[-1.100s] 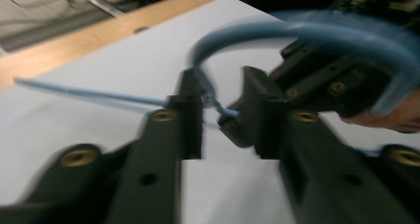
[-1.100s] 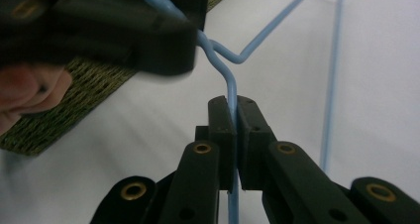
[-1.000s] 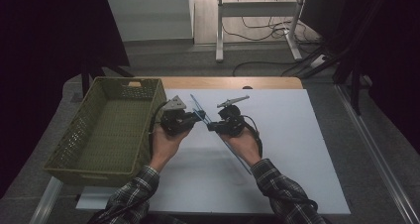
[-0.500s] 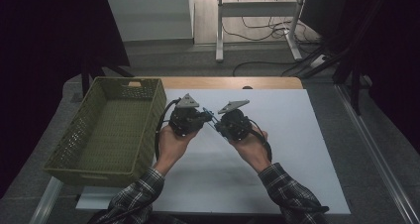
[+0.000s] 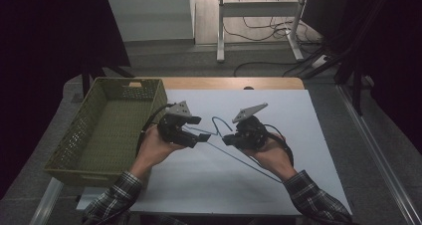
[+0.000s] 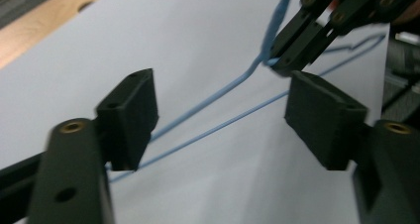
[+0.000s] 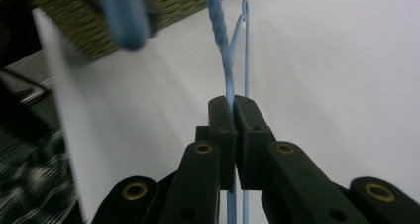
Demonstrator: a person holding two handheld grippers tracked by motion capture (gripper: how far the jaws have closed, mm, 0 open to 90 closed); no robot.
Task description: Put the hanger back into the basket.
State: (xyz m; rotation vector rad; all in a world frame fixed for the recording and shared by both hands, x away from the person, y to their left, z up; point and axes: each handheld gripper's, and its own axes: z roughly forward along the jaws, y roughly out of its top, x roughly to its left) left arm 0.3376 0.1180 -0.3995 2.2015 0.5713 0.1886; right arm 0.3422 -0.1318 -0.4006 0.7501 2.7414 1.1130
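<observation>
Leftmost: green woven basket [image 5: 107, 130], rectangular, open-topped, standing at the left edge of the white table [image 5: 308, 135] with its long side along the sheet. It holds nothing that can be made out. Judged to be the likely destination for the item in hand, being the nearest receptacle.

Next: left gripper [image 5: 199, 137], held in the person's left hand just right of the basket, pointing toward the other tool. Its jaws stand wide apart in the left gripper view, with two blue wire runs passing through the gap between the pads [image 6: 130, 116]; they do not appear to pinch either run. The spread looks set for taking a second hold.

Centre: blue wire hanger [image 5: 217, 130], thin, lifted at its hook end between the two grippers; its long bar slants down toward the person's right forearm and seems to lie on or close to the table.

Right: right gripper [image 5: 228, 140], jaws closed flat on the hanger's twisted neck, shown clearly in the right gripper view [image 7: 233, 117], hook rising beyond. This single clamp carries the hanger, keeping it steady while the left gripper lines up.
</observation>
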